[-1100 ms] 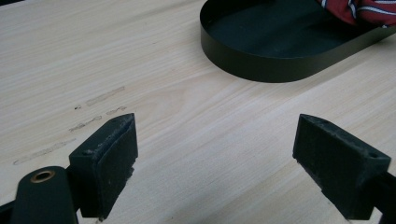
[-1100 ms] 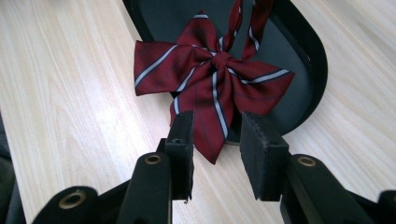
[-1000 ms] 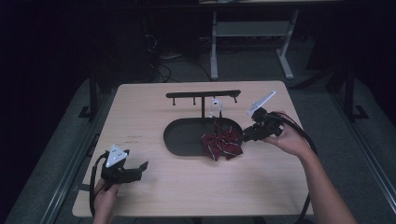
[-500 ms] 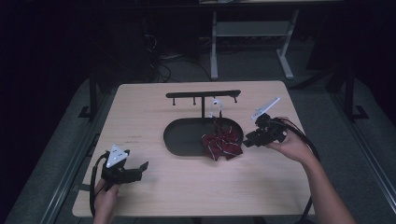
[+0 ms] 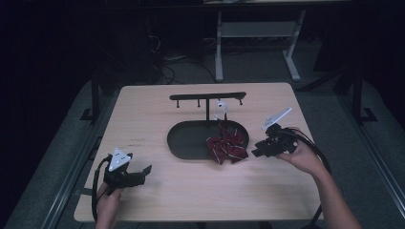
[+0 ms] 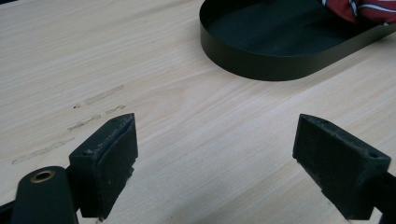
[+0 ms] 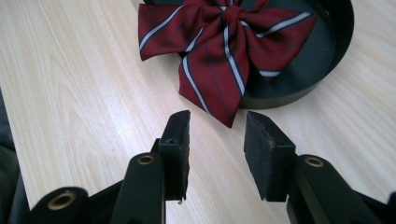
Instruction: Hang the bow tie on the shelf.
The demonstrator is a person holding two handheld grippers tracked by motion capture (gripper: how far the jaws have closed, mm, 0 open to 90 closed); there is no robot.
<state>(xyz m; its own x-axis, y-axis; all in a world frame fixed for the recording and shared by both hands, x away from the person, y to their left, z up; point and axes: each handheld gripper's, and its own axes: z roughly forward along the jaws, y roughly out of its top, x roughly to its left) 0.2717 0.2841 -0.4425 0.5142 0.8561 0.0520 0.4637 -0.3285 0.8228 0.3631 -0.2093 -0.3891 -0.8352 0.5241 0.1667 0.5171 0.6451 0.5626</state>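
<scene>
Right gripper (image 7: 217,135), jaws partly open and empty, sits just below the dark-red striped fabric bow (image 7: 224,42) draped over the black oval metal tray (image 7: 327,51); left gripper (image 6: 215,163), lower left of the high view, gapes wide, empty.

A pale wooden table (image 5: 157,114) sits in the middle, its grain bright under light from above, with a few faint scuff marks (image 6: 88,112) near the left edge. All around it the room falls off into darkness. Grey floor (image 5: 334,109) shows on both sides of the table. Behind it stands a second desk's white metal frame (image 5: 253,36), two legs and a crossbar, with cables (image 5: 165,64) tangled on the floor beside it. Dark metal rails (image 5: 71,171) run along the table's left side, and another runs down the right (image 5: 377,157).
</scene>
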